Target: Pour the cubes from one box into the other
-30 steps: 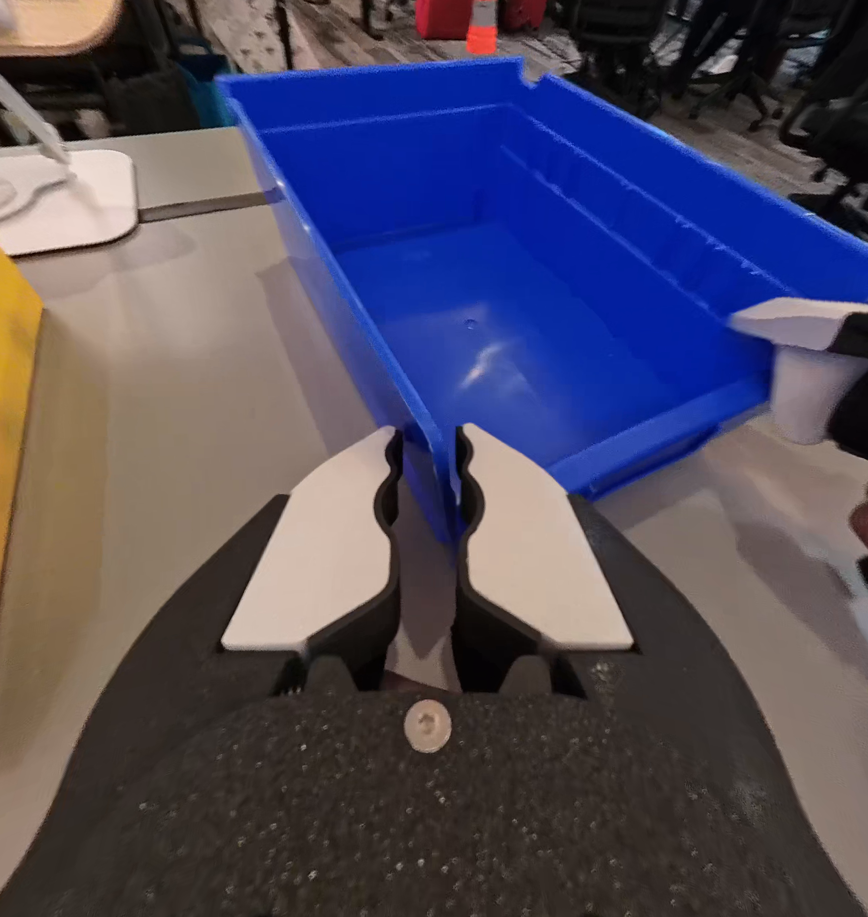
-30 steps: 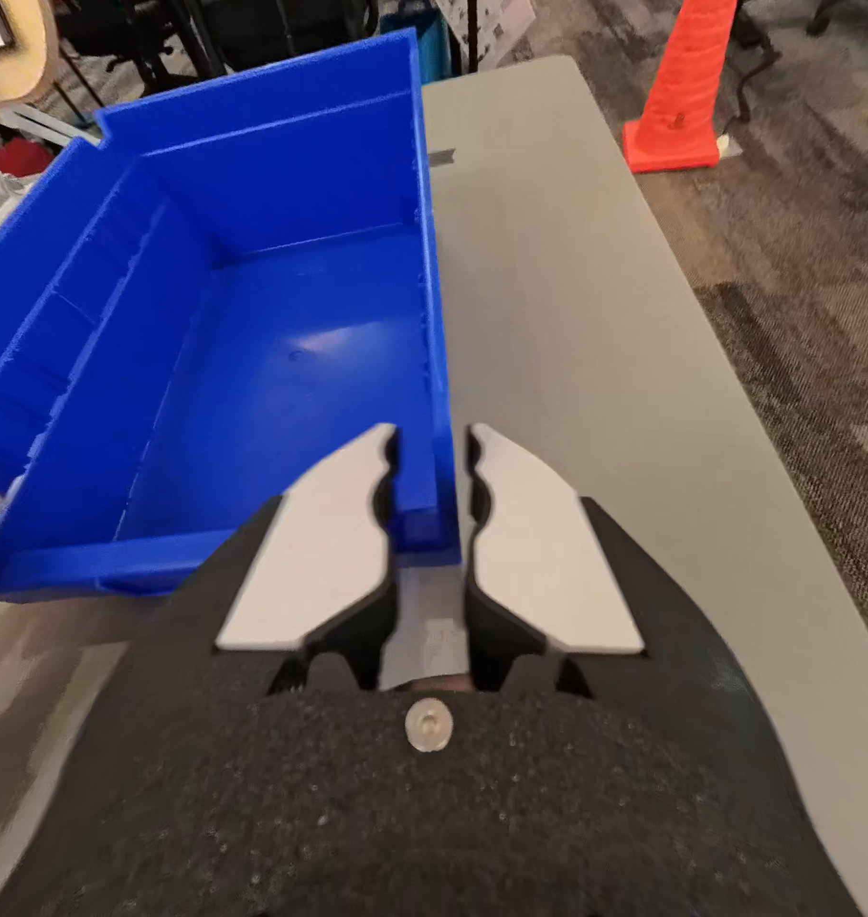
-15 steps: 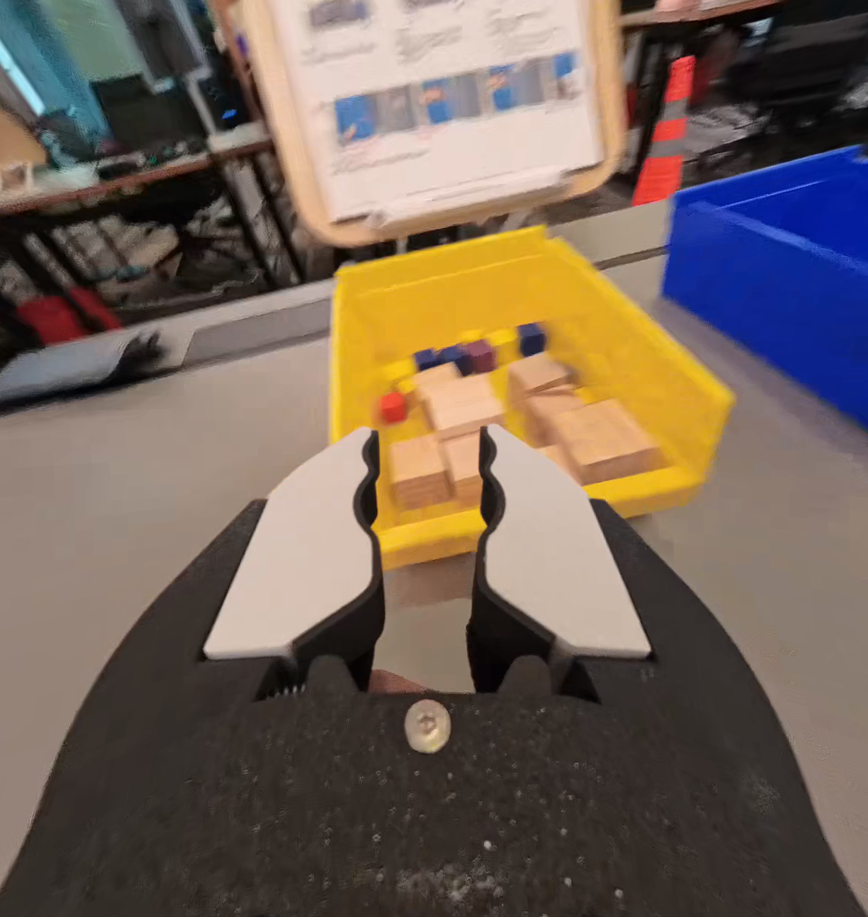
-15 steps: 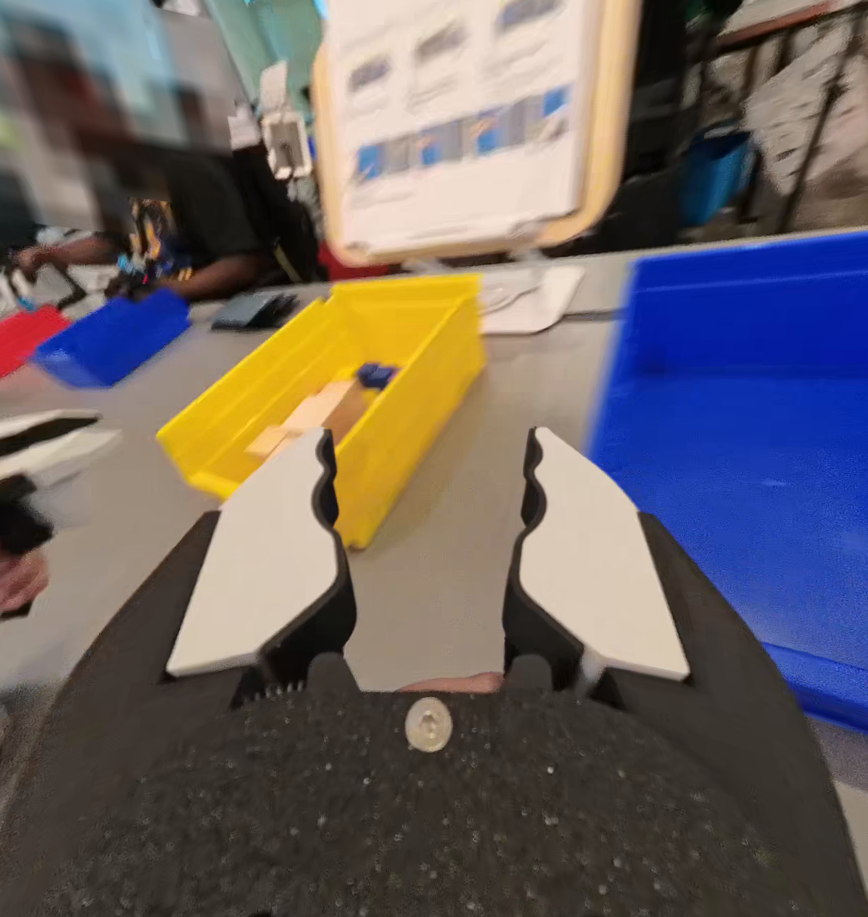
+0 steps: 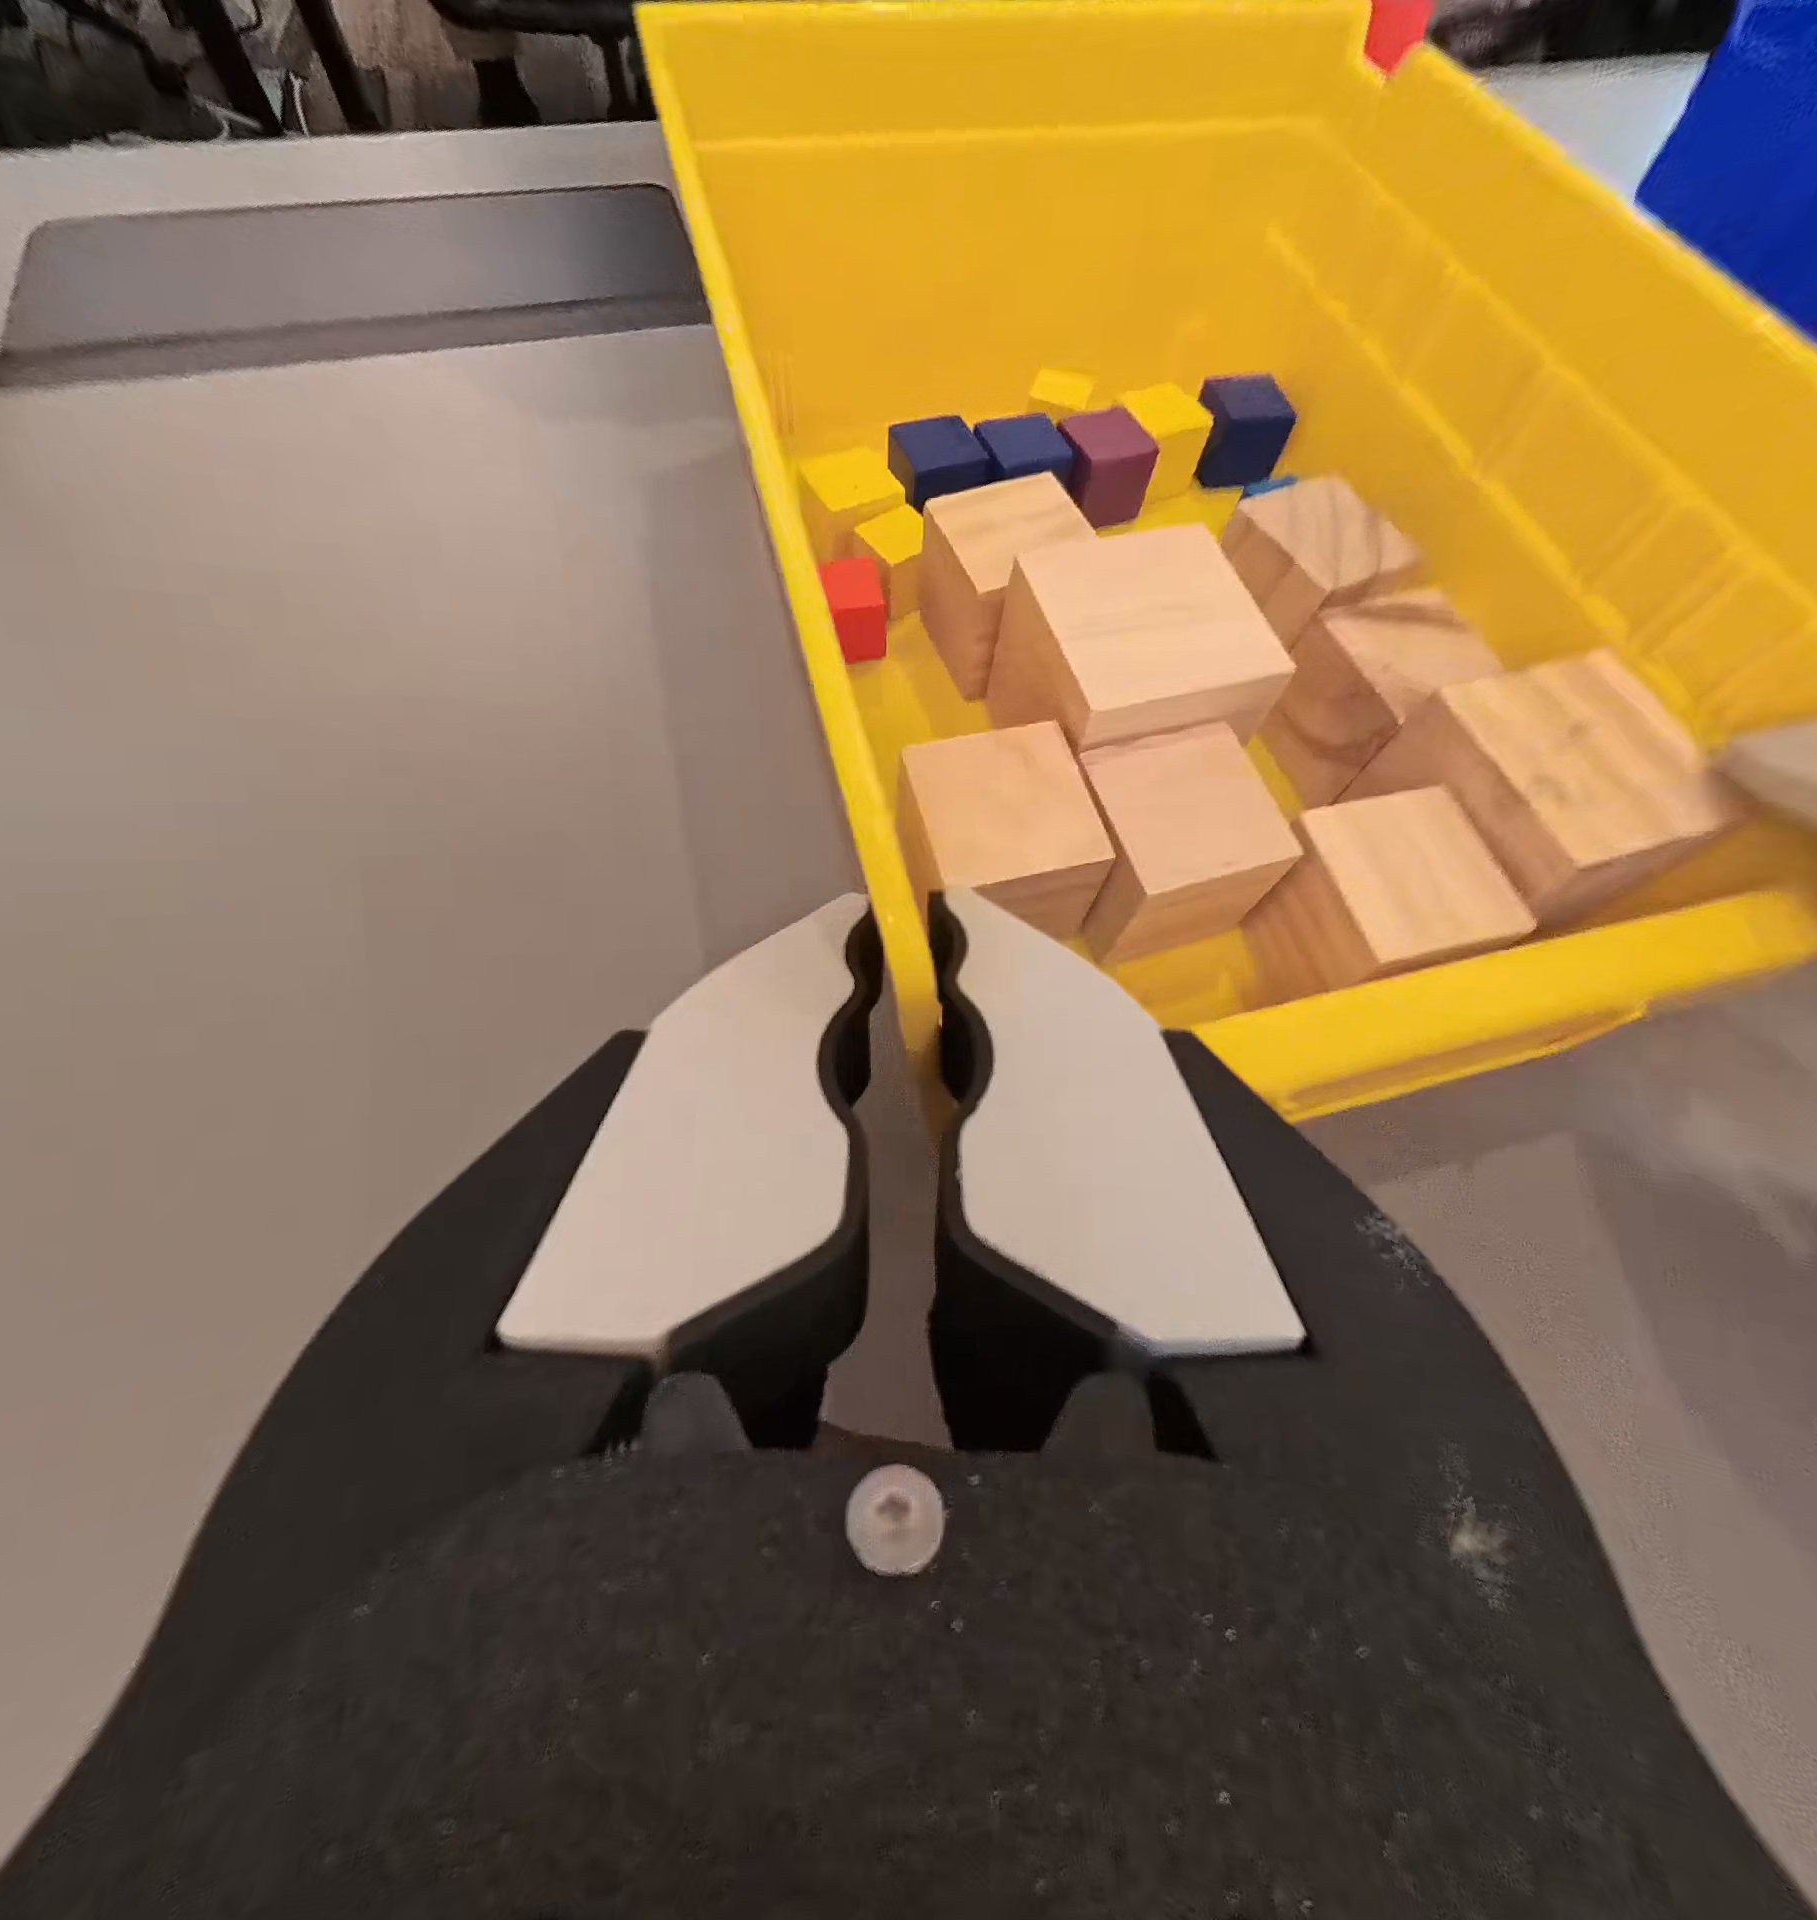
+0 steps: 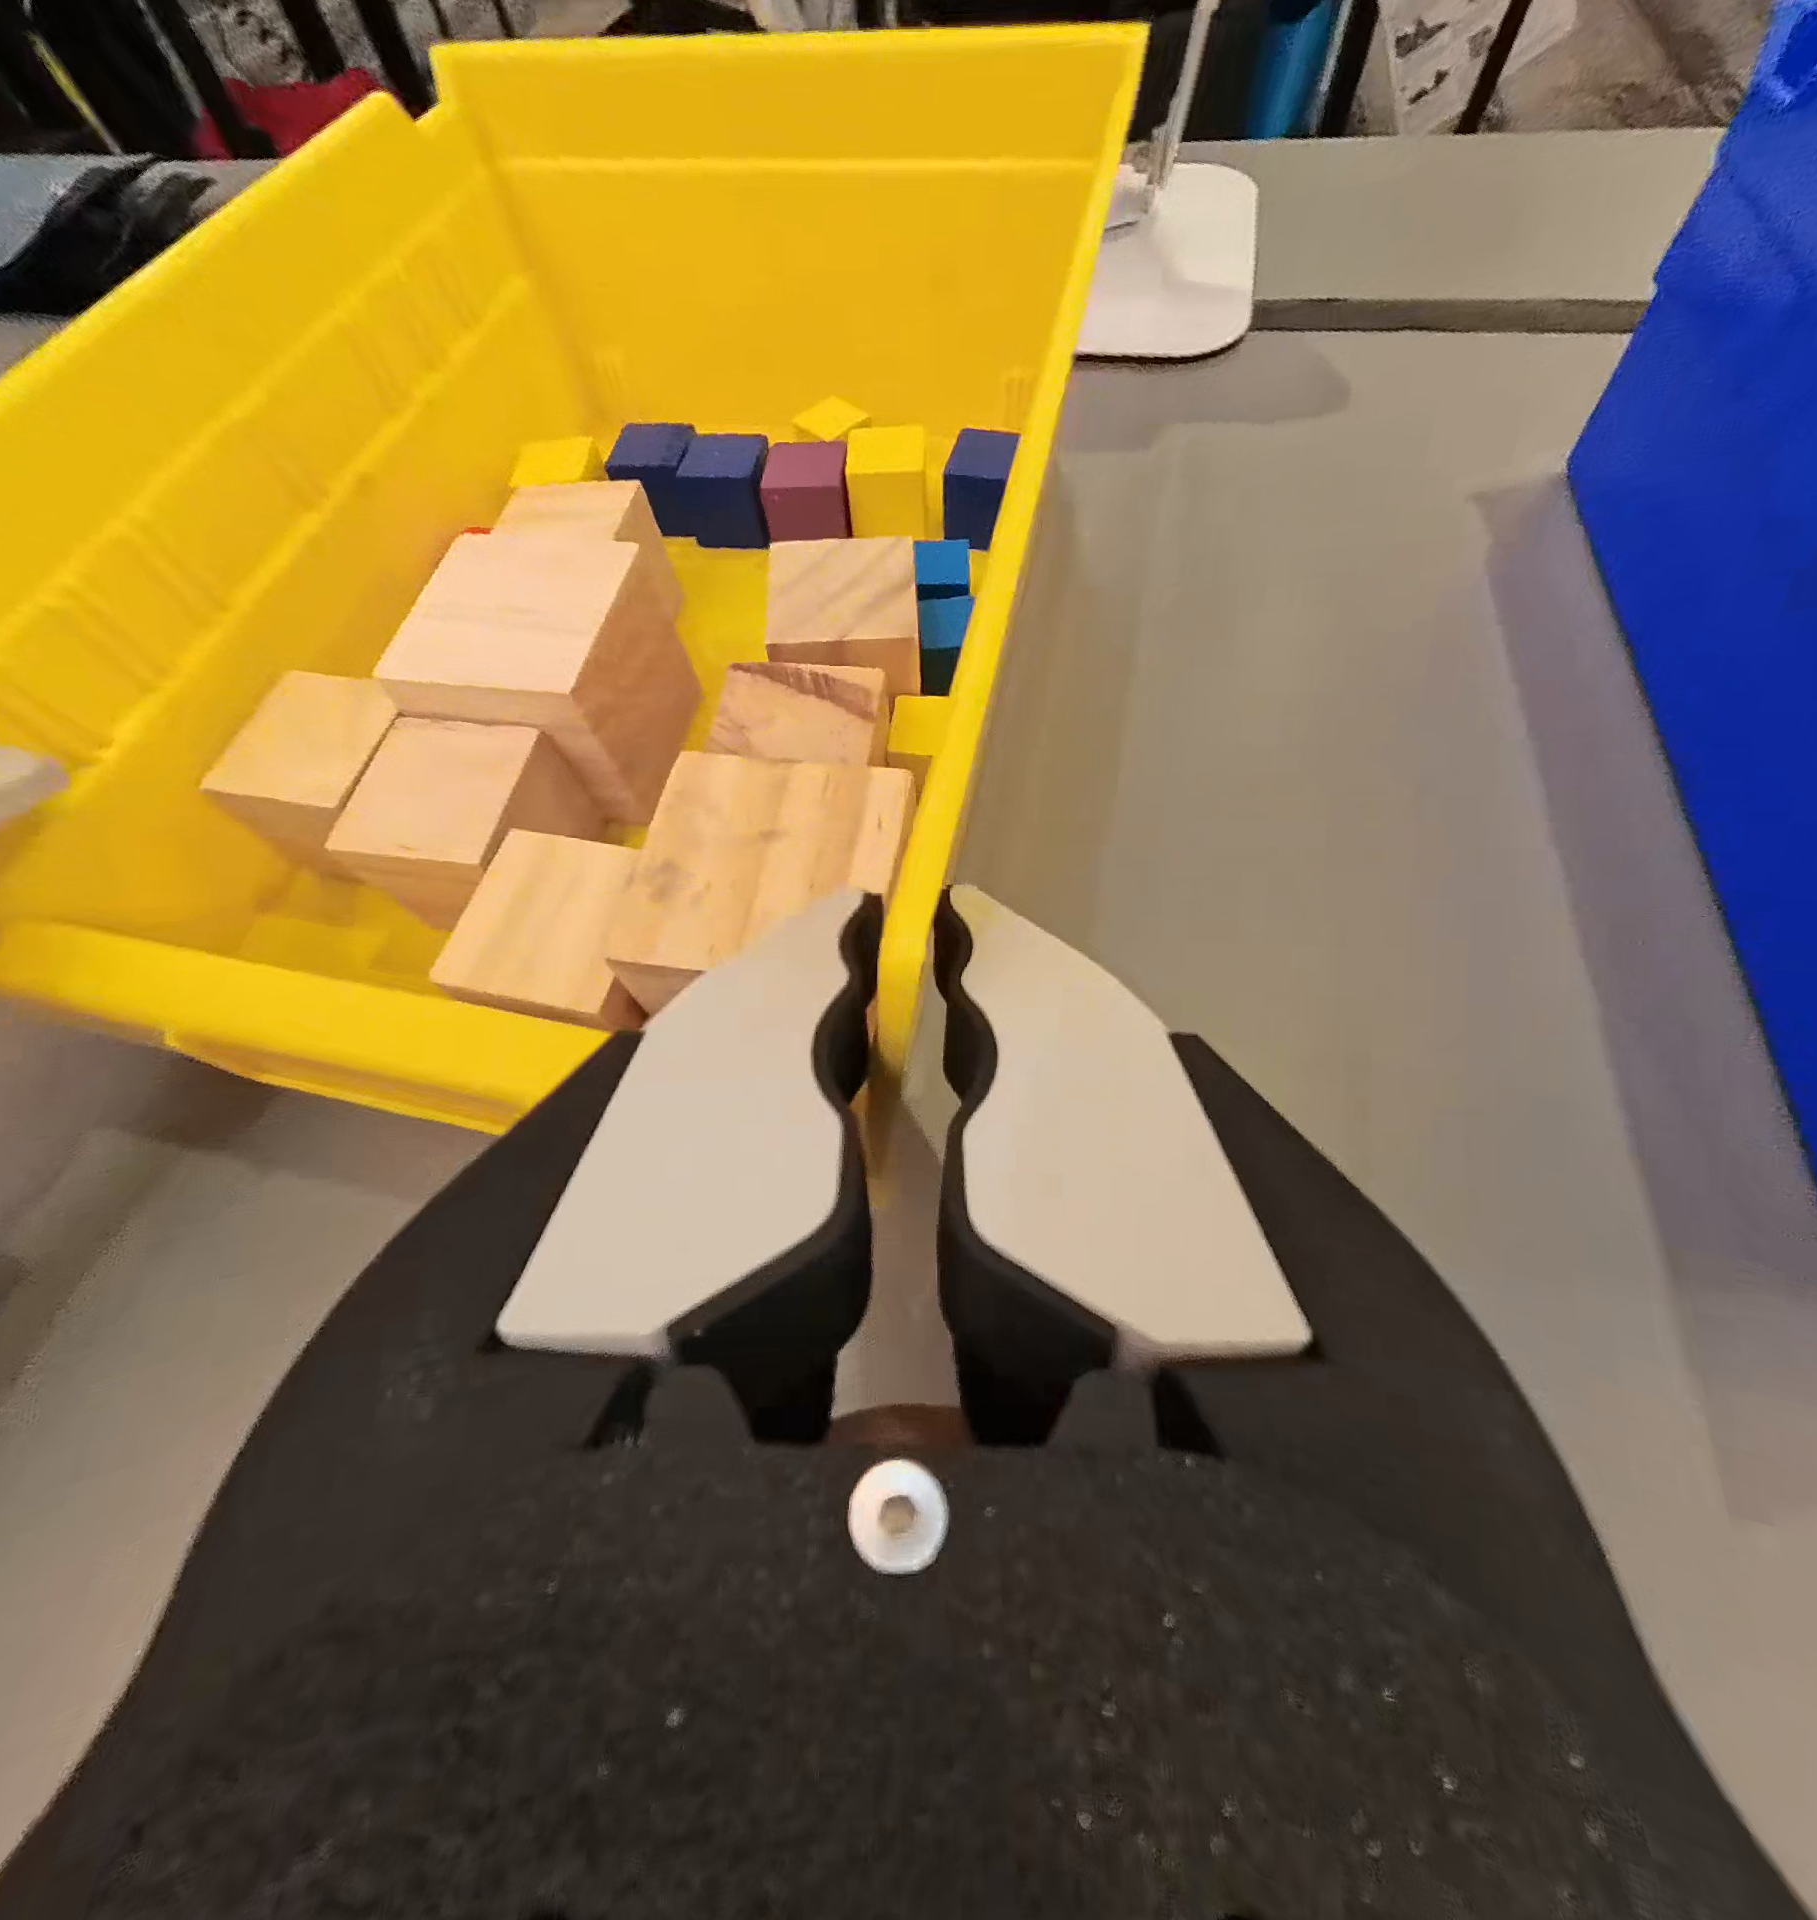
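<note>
A yellow box (image 5: 987, 229) holds several large wooden cubes (image 5: 1143, 634) and several small coloured cubes (image 5: 1106, 462) at its far end. My left gripper (image 5: 899, 925) is shut on the box's left side wall near the front corner. My right gripper (image 6: 904, 914) is shut on the yellow box's (image 6: 779, 260) right side wall near the front corner. The wooden cubes (image 6: 540, 634) and coloured cubes (image 6: 722, 483) show there too. The blue box (image 6: 1756, 623) stands to the right of the yellow one. I cannot tell whether the yellow box is off the table.
A corner of the blue box (image 5: 1777, 156) shows at the top right of the left wrist view. A white stand base (image 6: 1174, 270) sits behind the yellow box. The grey table (image 6: 1299, 831) has a dark seam (image 5: 343, 260) at the back left.
Both grippers let go of the empty blue box's side walls, opened, swung left to the yellow box and closed on its two side walls.
</note>
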Demonstrator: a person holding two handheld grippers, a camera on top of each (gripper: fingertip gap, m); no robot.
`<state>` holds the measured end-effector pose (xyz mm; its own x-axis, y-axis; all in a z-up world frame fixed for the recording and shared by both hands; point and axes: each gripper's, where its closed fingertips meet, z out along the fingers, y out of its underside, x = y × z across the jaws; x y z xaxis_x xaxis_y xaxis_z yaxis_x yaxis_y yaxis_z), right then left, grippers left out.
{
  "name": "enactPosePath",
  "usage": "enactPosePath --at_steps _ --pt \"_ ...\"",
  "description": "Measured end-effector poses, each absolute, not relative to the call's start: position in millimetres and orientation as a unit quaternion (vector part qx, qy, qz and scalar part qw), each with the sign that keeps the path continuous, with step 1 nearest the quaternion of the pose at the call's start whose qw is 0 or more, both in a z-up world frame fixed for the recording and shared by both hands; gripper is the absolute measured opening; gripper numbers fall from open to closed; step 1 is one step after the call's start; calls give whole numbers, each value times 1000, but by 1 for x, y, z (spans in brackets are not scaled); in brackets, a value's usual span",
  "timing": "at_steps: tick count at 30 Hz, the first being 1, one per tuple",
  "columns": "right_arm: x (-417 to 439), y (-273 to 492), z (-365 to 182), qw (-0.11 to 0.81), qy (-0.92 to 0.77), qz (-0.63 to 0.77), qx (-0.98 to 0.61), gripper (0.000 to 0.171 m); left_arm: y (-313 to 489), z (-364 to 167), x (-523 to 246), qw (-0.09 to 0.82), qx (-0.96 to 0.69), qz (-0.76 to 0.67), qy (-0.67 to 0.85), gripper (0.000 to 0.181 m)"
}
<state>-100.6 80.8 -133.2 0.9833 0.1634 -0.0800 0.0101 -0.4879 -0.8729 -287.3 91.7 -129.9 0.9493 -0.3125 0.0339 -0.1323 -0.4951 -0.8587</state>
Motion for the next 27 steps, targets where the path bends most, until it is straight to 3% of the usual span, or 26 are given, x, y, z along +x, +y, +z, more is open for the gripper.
enactPosePath --at_steps 9,16,27 --pt "-206 71 -73 600 -107 45 -792 6 77 -91 -392 540 -835 -80 69 3" --pt "-297 68 -101 562 -139 92 -810 7 62 -99 -485 540 -841 -29 31 3" --pt "-325 51 -125 514 -185 161 -822 17 62 -125 -513 525 -850 -42 -5 3"
